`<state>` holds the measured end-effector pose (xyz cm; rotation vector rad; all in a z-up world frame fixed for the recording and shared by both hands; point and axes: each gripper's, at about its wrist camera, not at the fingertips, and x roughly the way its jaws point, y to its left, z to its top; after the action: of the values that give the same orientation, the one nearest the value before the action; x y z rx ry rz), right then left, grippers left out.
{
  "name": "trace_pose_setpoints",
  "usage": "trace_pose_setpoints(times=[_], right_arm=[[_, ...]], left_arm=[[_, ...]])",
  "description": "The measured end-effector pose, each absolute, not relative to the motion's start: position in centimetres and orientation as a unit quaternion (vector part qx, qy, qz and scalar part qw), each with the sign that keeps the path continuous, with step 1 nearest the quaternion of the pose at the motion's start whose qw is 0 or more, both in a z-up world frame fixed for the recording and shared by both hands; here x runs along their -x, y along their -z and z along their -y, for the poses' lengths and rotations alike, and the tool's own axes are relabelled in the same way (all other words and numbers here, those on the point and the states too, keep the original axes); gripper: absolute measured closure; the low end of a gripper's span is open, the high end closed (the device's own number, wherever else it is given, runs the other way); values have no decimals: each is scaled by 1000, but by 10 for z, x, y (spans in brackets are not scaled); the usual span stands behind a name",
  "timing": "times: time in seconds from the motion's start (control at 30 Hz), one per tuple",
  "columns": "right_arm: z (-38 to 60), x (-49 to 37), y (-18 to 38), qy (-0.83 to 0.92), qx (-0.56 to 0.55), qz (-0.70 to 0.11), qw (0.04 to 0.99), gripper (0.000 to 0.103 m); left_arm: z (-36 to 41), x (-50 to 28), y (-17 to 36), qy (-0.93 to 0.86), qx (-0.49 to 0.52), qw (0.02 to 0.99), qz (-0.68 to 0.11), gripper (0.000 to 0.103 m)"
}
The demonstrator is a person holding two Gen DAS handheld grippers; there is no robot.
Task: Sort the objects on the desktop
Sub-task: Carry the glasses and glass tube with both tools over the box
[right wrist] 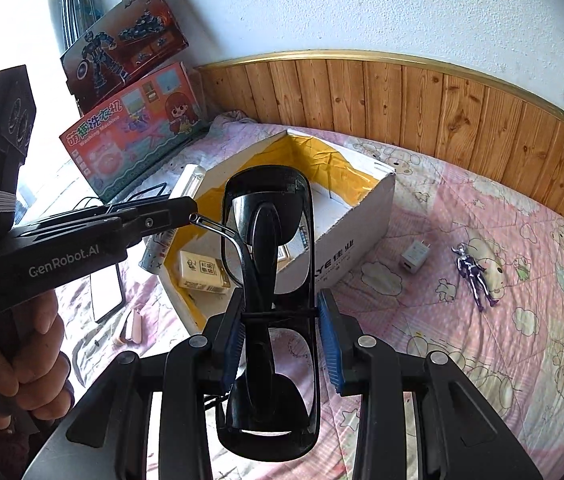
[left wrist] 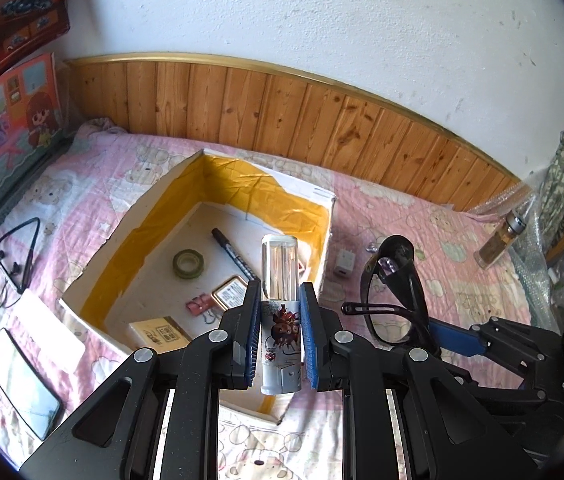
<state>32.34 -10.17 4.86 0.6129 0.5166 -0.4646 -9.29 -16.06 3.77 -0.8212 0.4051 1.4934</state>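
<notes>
My left gripper (left wrist: 280, 334) is shut on a clear tube with a printed white base (left wrist: 280, 300), held upright over the near side of the white box with yellow lining (left wrist: 218, 188). My right gripper (right wrist: 282, 336) is shut on folded black glasses (right wrist: 270, 240), held above the bed beside the box's near corner (right wrist: 365, 216). The glasses also show in the left wrist view (left wrist: 397, 280). The box holds a green tape roll (left wrist: 189, 264), a black marker (left wrist: 234, 256), a pink clip (left wrist: 198, 305), a gold-framed tin (left wrist: 233, 294) and a small yellow box (left wrist: 162, 334).
On the pink bedspread lie a white charger plug (right wrist: 413, 256), a silver toy figure (right wrist: 473, 276), a phone (left wrist: 22, 388), neckband earphones (left wrist: 18, 252) and a white slab (left wrist: 48, 326). Toy boxes (right wrist: 134, 128) lean at left. A bottle (left wrist: 499, 240) stands at right. Wood panelling (left wrist: 282, 108) backs the bed.
</notes>
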Motion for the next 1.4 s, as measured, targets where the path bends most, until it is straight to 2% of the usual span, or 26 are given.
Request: trace_pose_setpoints(times=[0.67, 1.4], right_arm=[[128, -392, -75, 204, -274, -273, 899, 67], [195, -470, -52, 199, -265, -343, 879, 67]], left_arm=[[120, 138, -14, -658, 402, 614, -169, 84], [75, 176, 28, -629, 508, 576, -120, 84]])
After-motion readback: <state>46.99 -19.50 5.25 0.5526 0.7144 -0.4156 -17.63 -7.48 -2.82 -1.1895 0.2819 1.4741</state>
